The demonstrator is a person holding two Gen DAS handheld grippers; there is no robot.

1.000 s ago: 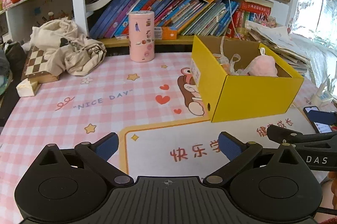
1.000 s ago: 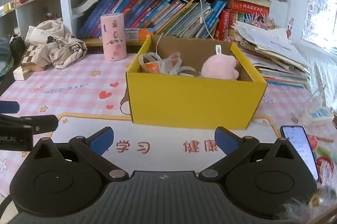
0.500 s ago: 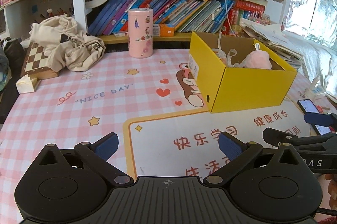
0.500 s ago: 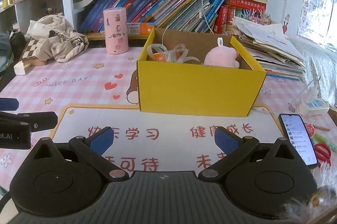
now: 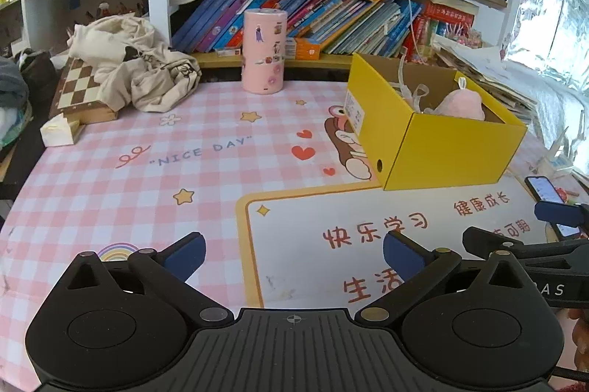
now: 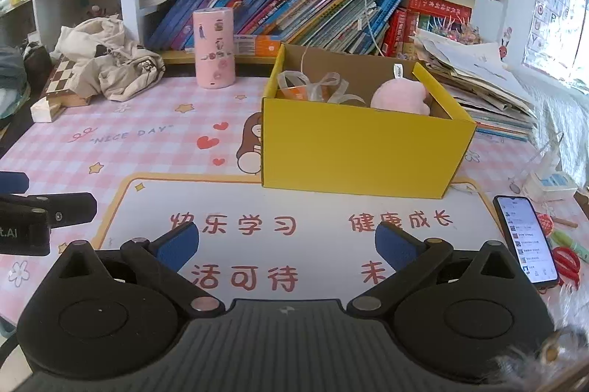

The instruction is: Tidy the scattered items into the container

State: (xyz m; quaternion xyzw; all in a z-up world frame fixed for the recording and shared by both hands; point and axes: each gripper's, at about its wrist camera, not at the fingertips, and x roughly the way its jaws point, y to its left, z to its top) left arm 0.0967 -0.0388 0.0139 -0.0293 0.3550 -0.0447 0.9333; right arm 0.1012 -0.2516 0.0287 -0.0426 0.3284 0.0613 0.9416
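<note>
A yellow cardboard box (image 5: 449, 149) (image 6: 360, 152) stands open on the pink checked mat. Inside lie a pink plush toy (image 5: 465, 104) (image 6: 401, 95) and a clear plastic bag with an orange item (image 6: 313, 90). My left gripper (image 5: 294, 252) is open and empty, low over the mat, well in front and left of the box. My right gripper (image 6: 287, 242) is open and empty, in front of the box over the white panel with red characters. Each gripper shows at the edge of the other's view.
A pink cylinder (image 5: 264, 51) (image 6: 214, 47) stands at the back by the bookshelf. Cloth bags on a chessboard (image 5: 129, 79) lie back left. A phone (image 6: 526, 237), red scissors (image 6: 565, 261) and stacked papers (image 6: 478, 86) are at the right.
Both grippers have drawn back from the box, which now looks smaller and farther. Both stayed open and empty.
</note>
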